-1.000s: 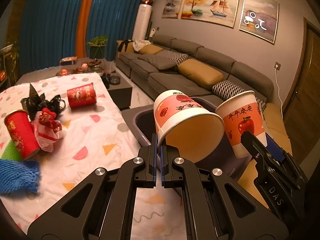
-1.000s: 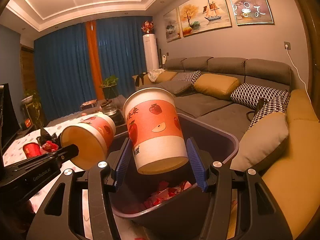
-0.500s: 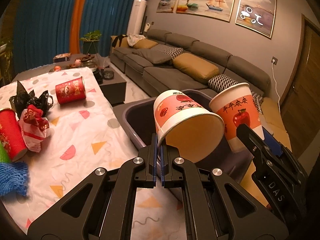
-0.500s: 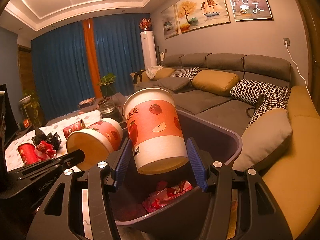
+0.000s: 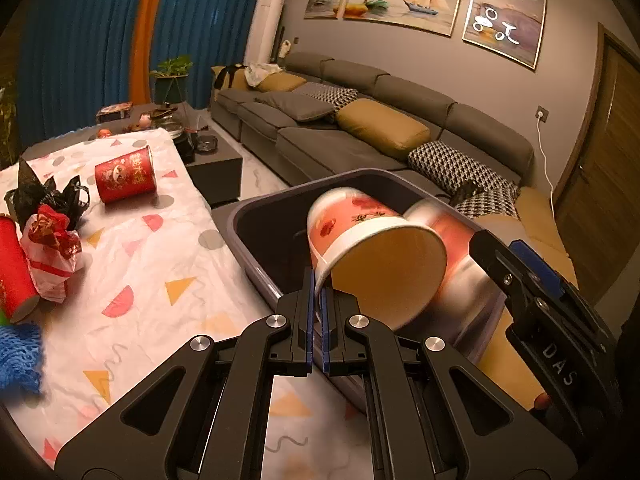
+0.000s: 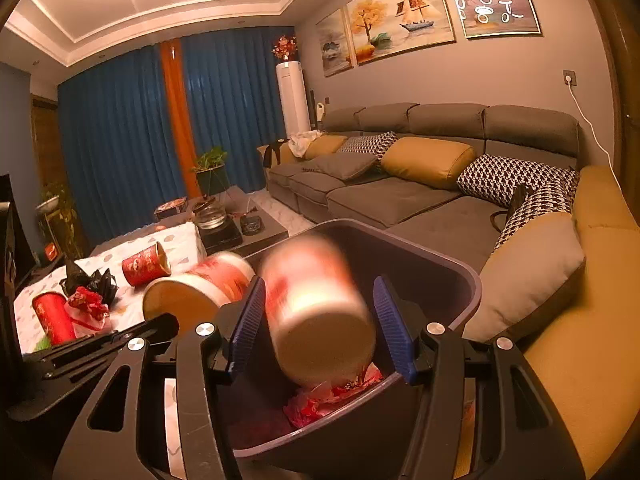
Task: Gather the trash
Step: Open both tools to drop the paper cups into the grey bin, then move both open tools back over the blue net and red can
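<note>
My left gripper [image 5: 317,286] is shut on the rim of a white and red paper cup [image 5: 360,236], held on its side over the dark purple bin [image 5: 256,248]. My right gripper [image 6: 322,322] is open; a second paper cup [image 6: 316,312], blurred, falls between its pads into the bin [image 6: 460,280], apart from the right pad. The bin holds red and pink wrappers [image 6: 332,396]. The second cup shows blurred in the left wrist view [image 5: 452,248]. The left-held cup shows in the right wrist view [image 6: 200,288].
A patterned tablecloth [image 5: 152,264] carries a red cup on its side [image 5: 125,176], a black bag [image 5: 44,196], a red-white wrapper [image 5: 50,248], a red can [image 5: 12,264] and blue netting [image 5: 18,354]. A grey sofa [image 6: 400,188] stands behind the bin.
My right gripper opened and its cup dropped towards the bin. Both grippers moved lower and nearer the bin. My left gripper still holds its cup.
</note>
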The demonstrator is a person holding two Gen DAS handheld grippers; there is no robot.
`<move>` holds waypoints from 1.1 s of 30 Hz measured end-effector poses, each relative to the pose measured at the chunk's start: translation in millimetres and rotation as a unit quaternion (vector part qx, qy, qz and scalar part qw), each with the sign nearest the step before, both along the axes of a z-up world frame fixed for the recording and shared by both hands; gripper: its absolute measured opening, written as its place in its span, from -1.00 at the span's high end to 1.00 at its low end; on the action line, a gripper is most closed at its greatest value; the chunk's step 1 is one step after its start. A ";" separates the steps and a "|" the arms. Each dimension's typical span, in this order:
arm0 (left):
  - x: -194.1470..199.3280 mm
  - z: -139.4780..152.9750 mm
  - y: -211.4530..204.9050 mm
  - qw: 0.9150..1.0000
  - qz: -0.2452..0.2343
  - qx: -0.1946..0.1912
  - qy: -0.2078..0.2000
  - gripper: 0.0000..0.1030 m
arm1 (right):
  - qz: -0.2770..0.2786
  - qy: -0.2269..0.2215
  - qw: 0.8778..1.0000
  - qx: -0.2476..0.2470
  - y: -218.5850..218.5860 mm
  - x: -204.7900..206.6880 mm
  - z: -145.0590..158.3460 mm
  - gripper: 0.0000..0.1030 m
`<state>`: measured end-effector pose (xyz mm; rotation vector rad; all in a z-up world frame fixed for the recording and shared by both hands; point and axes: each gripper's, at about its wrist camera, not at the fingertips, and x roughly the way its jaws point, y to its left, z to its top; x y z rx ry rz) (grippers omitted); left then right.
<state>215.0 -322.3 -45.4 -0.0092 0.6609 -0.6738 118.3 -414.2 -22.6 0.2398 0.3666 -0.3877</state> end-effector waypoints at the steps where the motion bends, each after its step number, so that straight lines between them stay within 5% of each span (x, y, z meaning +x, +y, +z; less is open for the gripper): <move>1: -0.4 -0.4 -0.4 1.000 -0.002 -0.001 0.000 0.96 | 0.000 0.000 1.000 0.001 -0.8 0.0 -0.9 -0.09; 5: -3.2 -1.4 -1.8 1.000 -0.007 -0.001 -0.005 0.79 | -0.005 -0.002 1.000 0.010 -5.5 -2.0 -1.4 -0.09; 9: -5.7 0.8 5.4 1.000 -0.001 -0.013 -0.014 -0.17 | -0.013 -0.017 1.000 0.011 -6.9 -13.4 4.4 -0.30; 17: -20.8 12.2 41.0 0.998 0.048 -0.013 -0.037 -0.64 | -0.013 -0.045 0.999 -0.007 5.2 -41.5 15.7 -0.65; 33: -54.1 20.4 207.8 0.970 0.235 0.011 -0.059 -0.73 | 0.075 -0.040 0.996 -0.023 77.9 -56.3 16.4 -0.74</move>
